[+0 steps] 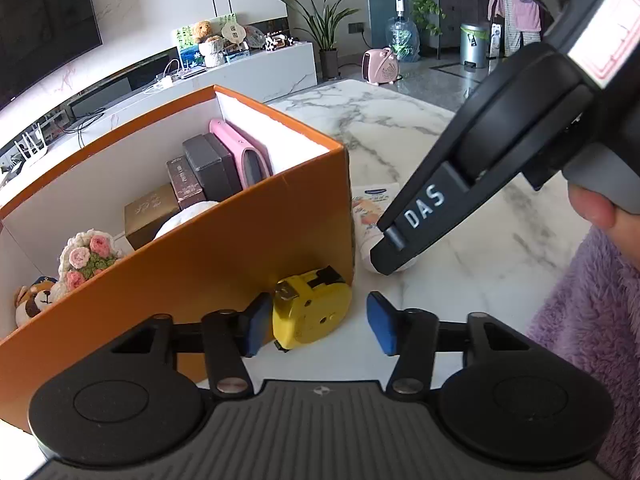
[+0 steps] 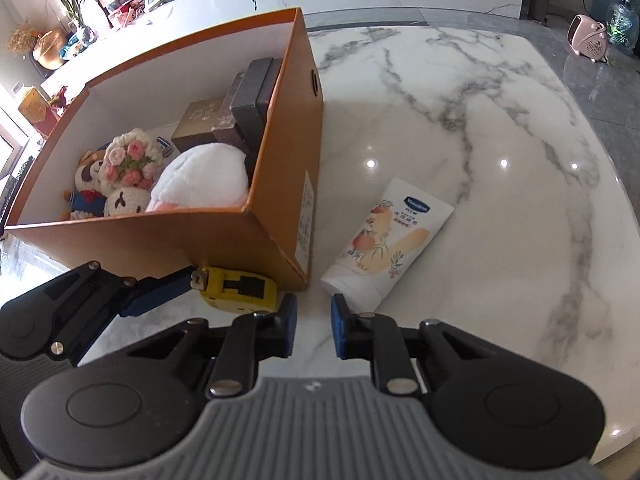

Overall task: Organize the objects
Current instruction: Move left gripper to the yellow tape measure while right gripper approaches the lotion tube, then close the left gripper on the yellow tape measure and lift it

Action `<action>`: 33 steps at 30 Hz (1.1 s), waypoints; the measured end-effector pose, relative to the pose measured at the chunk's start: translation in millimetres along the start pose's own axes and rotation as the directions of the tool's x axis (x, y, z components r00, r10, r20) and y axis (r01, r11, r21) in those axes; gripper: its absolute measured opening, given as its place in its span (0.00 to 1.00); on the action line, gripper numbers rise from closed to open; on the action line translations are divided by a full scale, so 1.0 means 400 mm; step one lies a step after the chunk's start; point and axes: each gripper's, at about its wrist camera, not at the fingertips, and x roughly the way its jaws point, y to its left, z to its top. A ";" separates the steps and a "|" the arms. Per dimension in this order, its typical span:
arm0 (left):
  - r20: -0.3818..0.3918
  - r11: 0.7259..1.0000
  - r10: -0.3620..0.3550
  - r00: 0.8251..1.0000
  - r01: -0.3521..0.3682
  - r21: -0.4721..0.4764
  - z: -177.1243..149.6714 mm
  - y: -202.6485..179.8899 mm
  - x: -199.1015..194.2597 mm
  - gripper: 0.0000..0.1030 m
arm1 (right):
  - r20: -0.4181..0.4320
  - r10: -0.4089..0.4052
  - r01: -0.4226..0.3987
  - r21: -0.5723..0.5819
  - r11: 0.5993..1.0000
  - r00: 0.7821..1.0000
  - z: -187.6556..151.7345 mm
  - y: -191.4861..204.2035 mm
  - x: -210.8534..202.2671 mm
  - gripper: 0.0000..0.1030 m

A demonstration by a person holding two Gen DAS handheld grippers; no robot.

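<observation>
A yellow tape measure lies on the marble table against the orange box. My left gripper is open around it, its left pad touching the tape's side and its right pad apart. In the right wrist view the tape measure shows beside the box corner. A white lotion tube lies on the table right of the box. My right gripper is open and empty, just in front of the tube's cap end.
The box holds crochet dolls, a white plush, small boxes and a pink case. The marble table stretches right. A purple fleece sleeve is at the right edge.
</observation>
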 end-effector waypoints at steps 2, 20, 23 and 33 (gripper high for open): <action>-0.015 1.000 -0.009 1.000 0.008 -0.009 -0.001 0.004 -0.001 0.47 | -0.015 -0.003 0.003 0.008 1.000 1.000 0.002 0.000 0.012 0.17; 0.002 1.000 0.016 1.000 -0.016 0.005 -0.001 0.007 -0.013 0.42 | -0.067 0.006 -0.001 0.085 0.996 0.998 0.016 -0.020 0.064 0.17; -0.004 1.000 0.016 1.000 -0.016 0.018 -0.004 0.003 -0.007 0.44 | -0.050 0.022 -0.018 0.088 0.996 0.998 0.019 -0.015 0.067 0.18; -0.009 0.999 0.020 1.000 -0.019 0.034 -0.022 0.008 -0.013 0.52 | -0.034 0.085 -0.084 0.022 0.996 0.996 0.017 0.019 0.068 0.12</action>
